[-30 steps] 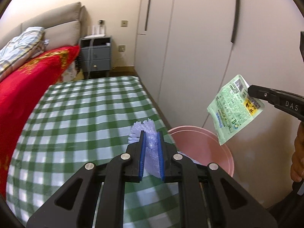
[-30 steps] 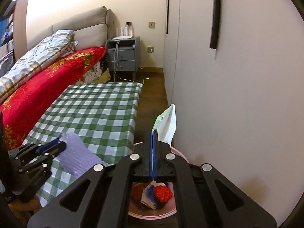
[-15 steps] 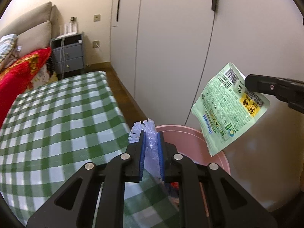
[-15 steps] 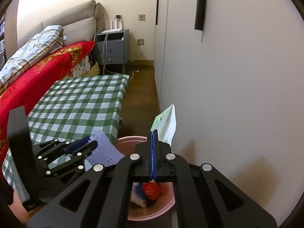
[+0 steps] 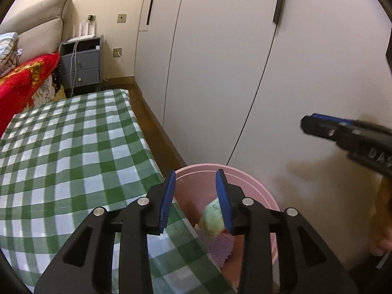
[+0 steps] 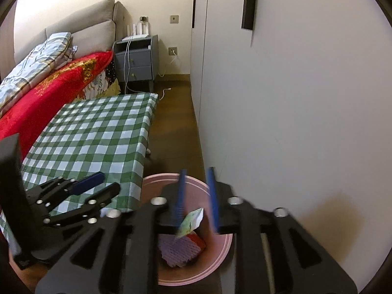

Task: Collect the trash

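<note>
Release over the pink bin [image 5: 265, 197] is the step in hand, and both tools are set for it. Left hand-held gripper [image 5: 196, 191] stands with its blue pads spread apart and nothing between them, poised above the bin's near rim beside the green-checked table [image 5: 73, 147]. Right hand-held gripper [image 6: 197, 196] is likewise spread, its fingers blurred, with nothing clamped. Green wrapper [image 6: 191, 223] sits between and below the right tool's pads, inside the bin's mouth; whether it has settled or is in mid-fall cannot be told. Purple foam wrap [image 6: 178, 250] lies in the bin bottom, next to a red item [image 6: 197, 241] that is only partly visible. In the left view the wrapper [image 5: 213, 216] rests against the wrap [image 5: 220, 247], both within the rim. Judgement: the drop is well centred; good practice is to hold both tools wide and level over the opening until each piece lies clear of the pads, then lift straight up, avoiding the rim and the tablecloth edge just beside it.
</note>
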Motion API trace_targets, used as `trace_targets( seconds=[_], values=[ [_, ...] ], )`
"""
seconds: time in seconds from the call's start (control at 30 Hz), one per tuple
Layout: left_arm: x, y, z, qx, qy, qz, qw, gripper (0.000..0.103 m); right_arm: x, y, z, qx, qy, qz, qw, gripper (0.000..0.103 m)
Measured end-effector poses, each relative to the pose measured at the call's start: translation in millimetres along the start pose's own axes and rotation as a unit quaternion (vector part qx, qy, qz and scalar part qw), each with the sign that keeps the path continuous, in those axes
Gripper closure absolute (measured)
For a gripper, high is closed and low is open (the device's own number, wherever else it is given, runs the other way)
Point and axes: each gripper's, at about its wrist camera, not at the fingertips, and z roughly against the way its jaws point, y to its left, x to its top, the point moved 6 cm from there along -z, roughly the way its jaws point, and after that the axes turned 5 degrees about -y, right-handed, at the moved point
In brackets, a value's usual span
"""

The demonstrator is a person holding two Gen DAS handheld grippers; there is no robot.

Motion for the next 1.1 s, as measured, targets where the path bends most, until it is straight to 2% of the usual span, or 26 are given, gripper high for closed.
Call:
trace_targets(
  seconds=[0.07,0.13,0.2,0.27,0.37,0.4,0.43,0.6,0.77,0.97,1.1],
  values=[
    [4,0,13,0.0,-0.006,0.001,1.0,0.063,1,1,9,0.001,-0.011,-0.006,1.0,0.057],
    [9,0,33,-0.002,-0.015,0.004,0.9999,0.05,3,2,18,0.003,-0.02,-0.011,1.0,0.049],
    [13,-1,52,0.002,-0.024,0.002,0.9997,0.045,3,4,29,0.0,-0.028,-0.01,1.0,0.037],
    [16,0,75,0.009,-0.033,0.004,0.9994,0.035,4,7,41,-0.004,-0.038,-0.009,0.999,0.022],
    [16,7,103,0.019,-0.044,0.013,0.9988,0.026,2,11,66,-0.016,-0.061,-0.011,0.998,0.007],
    [14,10,116,0.028,-0.048,0.018,0.9983,0.019,0,11,73,-0.02,-0.064,-0.015,0.998,0.005],
    [12,14,126,0.035,-0.051,0.023,0.9978,0.013,-5,13,82,-0.021,-0.066,-0.024,0.997,0.005],
    [-9,36,182,0.074,-0.065,0.049,0.9939,0.008,-30,28,116,-0.022,-0.066,-0.039,0.997,0.005],
    [-38,54,227,0.118,-0.074,0.059,0.9886,0.007,-58,50,152,-0.024,-0.074,-0.038,0.996,0.005],
    [-70,68,269,0.187,-0.081,0.058,0.9773,0.007,-91,80,177,-0.02,-0.07,-0.034,0.997,0.005],
    [-89,72,279,0.2,-0.062,0.074,0.975,0.007,-104,96,187,-0.019,-0.069,-0.035,0.997,0.005]
  ],
)
